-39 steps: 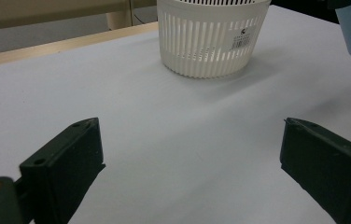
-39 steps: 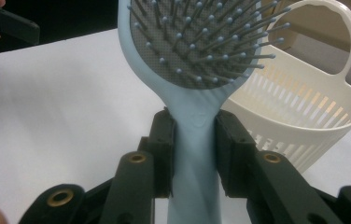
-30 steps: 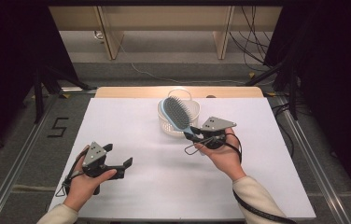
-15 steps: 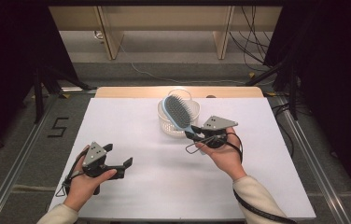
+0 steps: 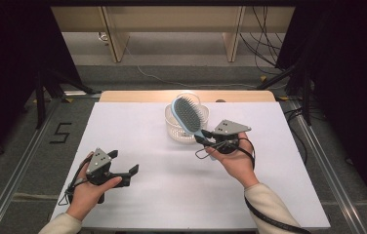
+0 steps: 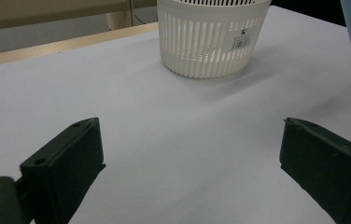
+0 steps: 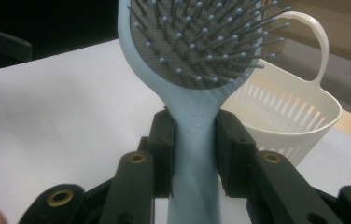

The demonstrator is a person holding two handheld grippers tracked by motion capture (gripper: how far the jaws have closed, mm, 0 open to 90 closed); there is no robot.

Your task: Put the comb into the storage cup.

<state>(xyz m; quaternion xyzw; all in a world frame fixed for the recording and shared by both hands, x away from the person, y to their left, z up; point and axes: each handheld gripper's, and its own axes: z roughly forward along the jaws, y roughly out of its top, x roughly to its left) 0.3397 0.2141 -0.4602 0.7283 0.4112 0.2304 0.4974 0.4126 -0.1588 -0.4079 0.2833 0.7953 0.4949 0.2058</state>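
White table [image 5: 137,122], cables [image 5: 264,29] beyond

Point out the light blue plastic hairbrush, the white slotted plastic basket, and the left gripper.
Light blue plastic hairbrush [image 7: 197,140]: right gripper view, on its handle between the jaws.
White slotted plastic basket [image 6: 201,42]: left gripper view, on its side wall.
Left gripper [image 5: 122,165]: high view, midway between its open fingertips.

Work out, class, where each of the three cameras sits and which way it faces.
High view: above the person's side, looking forward and down at the table; both forearms show.
Left gripper view: rides the left gripper, low, facing the basket; its open fingers show.
Right gripper view: rides the right gripper, facing the hairbrush that it clamps.
All three share the basket.
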